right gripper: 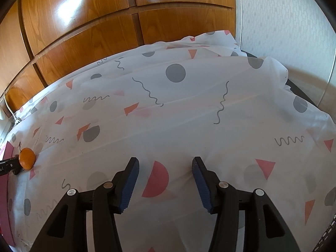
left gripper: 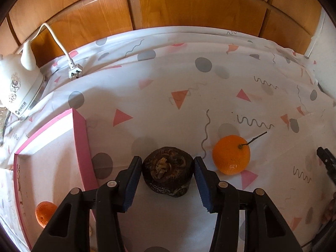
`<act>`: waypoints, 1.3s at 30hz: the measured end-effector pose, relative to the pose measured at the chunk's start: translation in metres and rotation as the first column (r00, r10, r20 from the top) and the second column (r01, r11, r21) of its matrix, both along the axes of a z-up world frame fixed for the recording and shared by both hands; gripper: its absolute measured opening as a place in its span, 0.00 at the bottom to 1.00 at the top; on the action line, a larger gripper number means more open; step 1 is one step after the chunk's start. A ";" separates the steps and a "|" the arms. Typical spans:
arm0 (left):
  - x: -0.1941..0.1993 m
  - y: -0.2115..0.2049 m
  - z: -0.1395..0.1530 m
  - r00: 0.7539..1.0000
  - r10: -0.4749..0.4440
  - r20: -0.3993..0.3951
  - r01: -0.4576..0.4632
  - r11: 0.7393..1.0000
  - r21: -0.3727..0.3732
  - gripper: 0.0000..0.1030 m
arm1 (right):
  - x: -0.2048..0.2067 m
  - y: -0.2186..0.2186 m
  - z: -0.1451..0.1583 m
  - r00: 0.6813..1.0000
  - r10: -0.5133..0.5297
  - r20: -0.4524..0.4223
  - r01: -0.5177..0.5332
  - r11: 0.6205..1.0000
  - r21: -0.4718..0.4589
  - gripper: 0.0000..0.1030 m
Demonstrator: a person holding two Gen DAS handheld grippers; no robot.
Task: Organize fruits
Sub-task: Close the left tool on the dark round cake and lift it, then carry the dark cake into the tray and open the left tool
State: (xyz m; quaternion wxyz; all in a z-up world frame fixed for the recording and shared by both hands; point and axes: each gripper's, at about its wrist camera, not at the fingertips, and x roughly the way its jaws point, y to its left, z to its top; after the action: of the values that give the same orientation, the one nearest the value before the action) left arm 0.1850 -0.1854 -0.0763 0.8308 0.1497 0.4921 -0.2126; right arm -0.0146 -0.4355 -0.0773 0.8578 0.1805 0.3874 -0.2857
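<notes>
Now left gripper (left gripper: 167, 163) spread astride dark fruit (left gripper: 167, 173), scarred end up, right gripper (right gripper: 165, 163) spread.

Your left wrist camera looks forward and down along the left gripper (left gripper: 167, 163) from close above the patterned cloth (left gripper: 189, 79), facing the wooden cabinet fronts (left gripper: 189, 6) at 12 o'clock; a pink tray (left gripper: 80, 134) sits at 9 o'clock.

Your right wrist camera takes the same low, forward tilt over the right gripper (right gripper: 166, 166), facing those cabinet fronts too. The views share the cloth, the cabinets and one stemmed orange (left gripper: 231, 154) — at 3 o'clock in the left view, far at 9 o'clock in the right.
</notes>
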 end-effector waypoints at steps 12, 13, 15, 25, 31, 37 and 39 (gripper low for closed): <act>-0.039 0.033 0.034 0.999 0.048 -0.006 -0.048 0.982 -0.182 0.49 | 0.001 0.001 0.000 1.000 -0.001 -0.002 0.001 1.000 -0.004 0.52; -0.042 0.035 0.036 0.999 0.048 -0.007 -0.048 0.981 -0.190 0.49 | 0.001 0.001 0.000 1.000 -0.002 -0.004 0.002 1.000 -0.005 0.52; -0.049 0.038 0.040 0.999 0.050 -0.008 -0.051 0.977 -0.207 0.49 | 0.001 0.002 0.000 1.000 -0.001 -0.005 0.001 1.000 -0.008 0.52; -0.075 0.076 0.063 0.994 0.109 -0.002 -0.105 0.945 -0.310 0.49 | 0.003 0.004 -0.001 1.000 0.005 -0.024 -0.006 1.000 -0.028 0.54; -0.084 0.116 0.081 0.982 0.187 0.005 -0.172 0.911 -0.374 0.49 | 0.004 0.006 0.000 0.999 0.008 -0.036 -0.009 0.999 -0.042 0.55; -0.092 0.166 0.096 0.959 0.283 0.010 -0.252 0.870 -0.423 0.49 | 0.004 0.007 -0.001 0.999 0.011 -0.045 -0.013 0.999 -0.051 0.55; -0.094 0.181 0.098 0.951 0.309 0.006 -0.276 0.858 -0.432 0.49 | 0.004 0.007 -0.001 0.999 0.011 -0.048 -0.014 0.998 -0.054 0.55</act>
State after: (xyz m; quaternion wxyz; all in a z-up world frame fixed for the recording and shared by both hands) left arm 0.0909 -0.0039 0.0215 0.8837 -0.1042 0.4191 -0.1804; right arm -0.0102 -0.4288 -0.0781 0.8547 0.1477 0.4007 -0.2950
